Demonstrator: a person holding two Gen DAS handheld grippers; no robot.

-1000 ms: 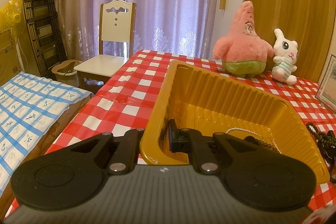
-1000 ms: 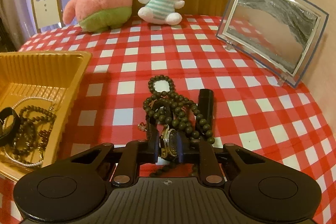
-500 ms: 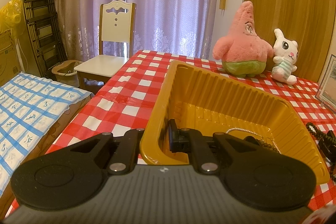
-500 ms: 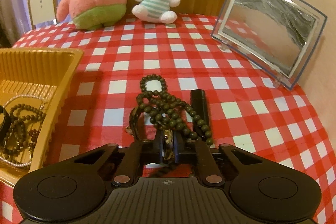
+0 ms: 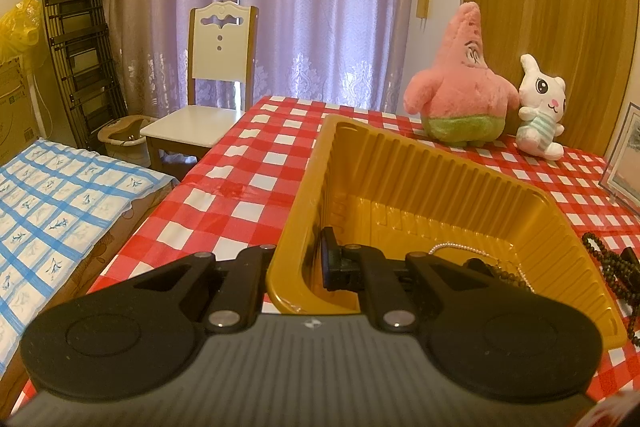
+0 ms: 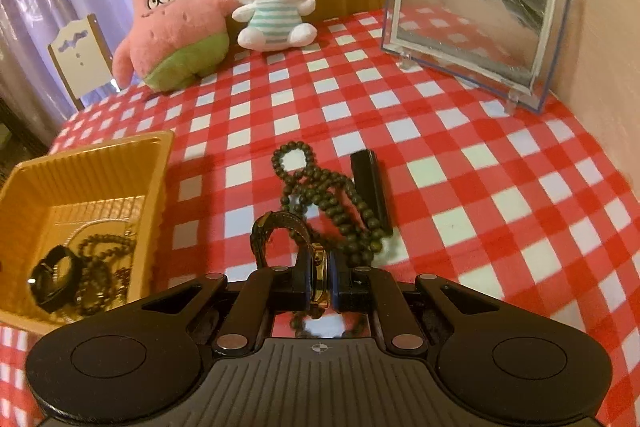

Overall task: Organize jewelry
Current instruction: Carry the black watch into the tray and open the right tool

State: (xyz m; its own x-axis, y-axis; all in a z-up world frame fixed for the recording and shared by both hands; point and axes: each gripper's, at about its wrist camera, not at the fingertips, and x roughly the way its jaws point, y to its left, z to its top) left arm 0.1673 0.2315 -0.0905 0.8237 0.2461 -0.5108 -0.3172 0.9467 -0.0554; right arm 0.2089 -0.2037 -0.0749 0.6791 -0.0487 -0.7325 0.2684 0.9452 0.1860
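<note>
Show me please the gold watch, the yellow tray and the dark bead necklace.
gold watch [image 6: 319, 279], right wrist view, gold case edge.
yellow tray [image 6: 162, 163], right wrist view, right wall.
dark bead necklace [image 6: 336, 203], right wrist view, bead cluster.

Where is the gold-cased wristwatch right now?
In the right wrist view, the wristwatch is pinched edge-on in the right gripper, just in front of the dark bead strand, right of the yellow tray.

the right gripper [image 6: 319, 277] has closed its fingers on the gold watch [image 6: 319, 273] and lifted it clear of the dark bead necklace [image 6: 328, 199], its strap [image 6: 280, 223] now hanging free above the desk [image 6: 500, 195].
</note>
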